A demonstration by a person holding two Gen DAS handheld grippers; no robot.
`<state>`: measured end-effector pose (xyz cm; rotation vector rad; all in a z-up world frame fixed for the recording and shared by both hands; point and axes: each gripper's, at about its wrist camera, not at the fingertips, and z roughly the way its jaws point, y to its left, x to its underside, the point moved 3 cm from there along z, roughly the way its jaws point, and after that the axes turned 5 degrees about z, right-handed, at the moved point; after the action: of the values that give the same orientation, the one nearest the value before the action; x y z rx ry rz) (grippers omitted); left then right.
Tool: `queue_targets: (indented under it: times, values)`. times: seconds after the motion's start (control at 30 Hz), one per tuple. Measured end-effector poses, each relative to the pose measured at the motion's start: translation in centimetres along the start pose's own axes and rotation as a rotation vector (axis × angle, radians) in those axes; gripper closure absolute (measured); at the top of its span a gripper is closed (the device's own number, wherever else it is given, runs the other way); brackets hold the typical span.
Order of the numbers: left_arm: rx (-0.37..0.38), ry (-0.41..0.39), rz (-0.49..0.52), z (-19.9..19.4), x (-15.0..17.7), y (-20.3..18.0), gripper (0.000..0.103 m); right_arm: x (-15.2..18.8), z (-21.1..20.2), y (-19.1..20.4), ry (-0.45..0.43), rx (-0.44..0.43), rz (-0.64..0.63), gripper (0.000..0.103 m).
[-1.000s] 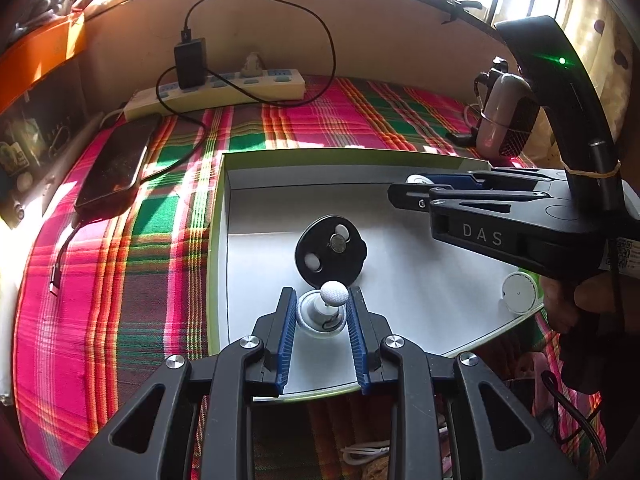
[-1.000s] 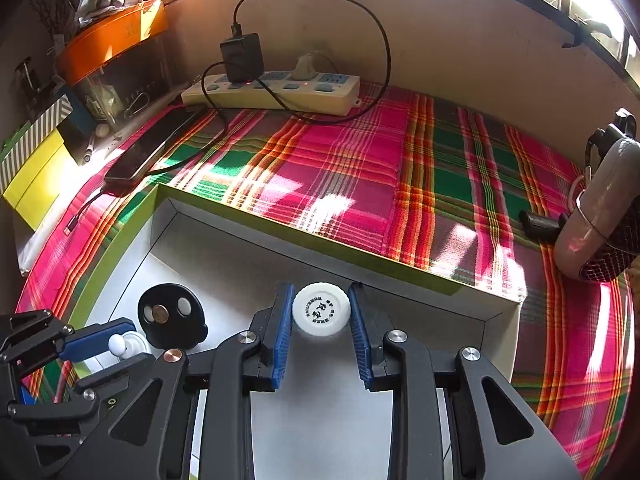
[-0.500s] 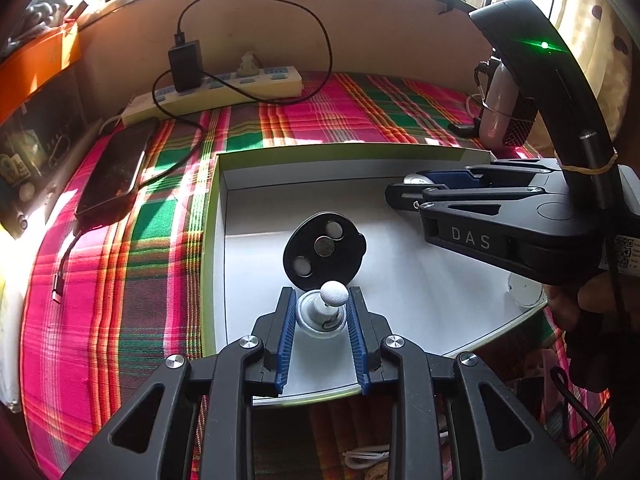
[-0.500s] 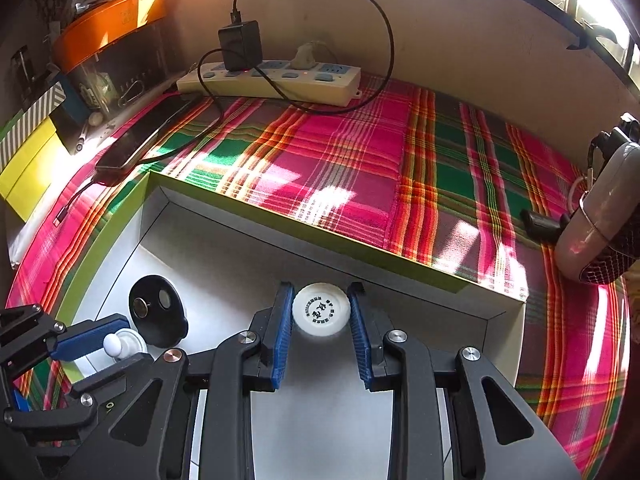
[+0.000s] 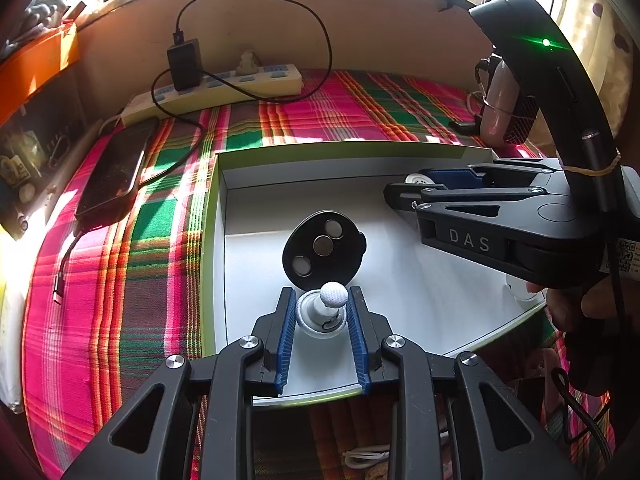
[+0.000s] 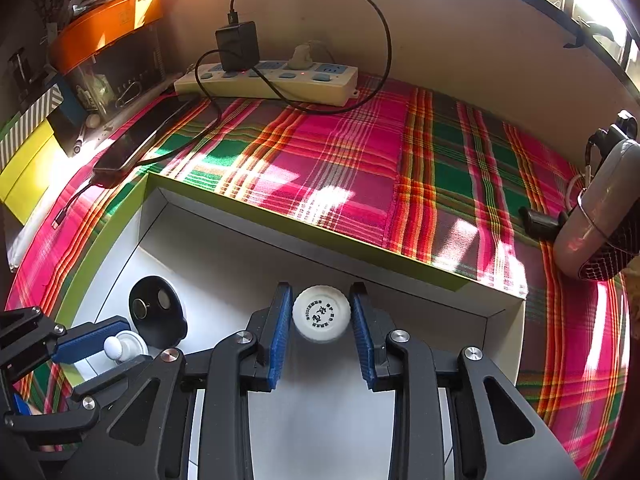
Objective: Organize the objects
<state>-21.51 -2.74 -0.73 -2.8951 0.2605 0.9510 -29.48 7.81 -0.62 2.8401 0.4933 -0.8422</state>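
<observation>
Left wrist view: the left gripper [image 5: 321, 312] holds a white knob [image 5: 325, 307] between its blue fingers [image 5: 285, 336], which are closed narrow against the knob's round base, ball end tilted up and toward the right finger. Just ahead of the fingertips a black disc [image 5: 323, 249] lies flat on the floor of the box [image 5: 214, 216], nearly touching the knob.

Right wrist view: the right gripper [image 6: 320, 314] pinches a white cap [image 6: 321, 314] at its rim, printed face toward the camera, close before the box's far wall. The cap appears held above the floor, though contact cannot be told. The left gripper is plainly the nearer to the disc, which lies well left of the right fingers. Setting the knob down likely turns on clearing the disc straight ahead.
</observation>
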Motion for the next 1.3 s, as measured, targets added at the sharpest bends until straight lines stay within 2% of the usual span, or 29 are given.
queue_targets:
  times: [0.03,0.13,0.43,0.87,1.3]
  values:
    - [0.000,0.000,0.000,0.0,0.0,0.0,0.079,0.0,0.0,0.0,0.001,0.003,-0.001,0.064]
    - [0.004,0.001,0.000,0.0,0.0,0.0,0.079,0.1,0.0,0.0,0.003,0.005,0.003,0.059]
    - [0.014,-0.012,-0.008,-0.1,0.0,-0.1,0.073,0.0,-0.2,-0.4,0.003,0.007,0.025,0.058]
    - [0.034,-0.035,-0.039,-1.2,0.1,0.3,0.073,0.2,-1.5,-0.7,-0.021,0.002,0.050,0.058]
    - [0.045,-0.087,-0.029,-4.4,0.8,-0.2,0.073,1.8,-5.6,-0.7,-0.079,0.010,0.087,0.057]
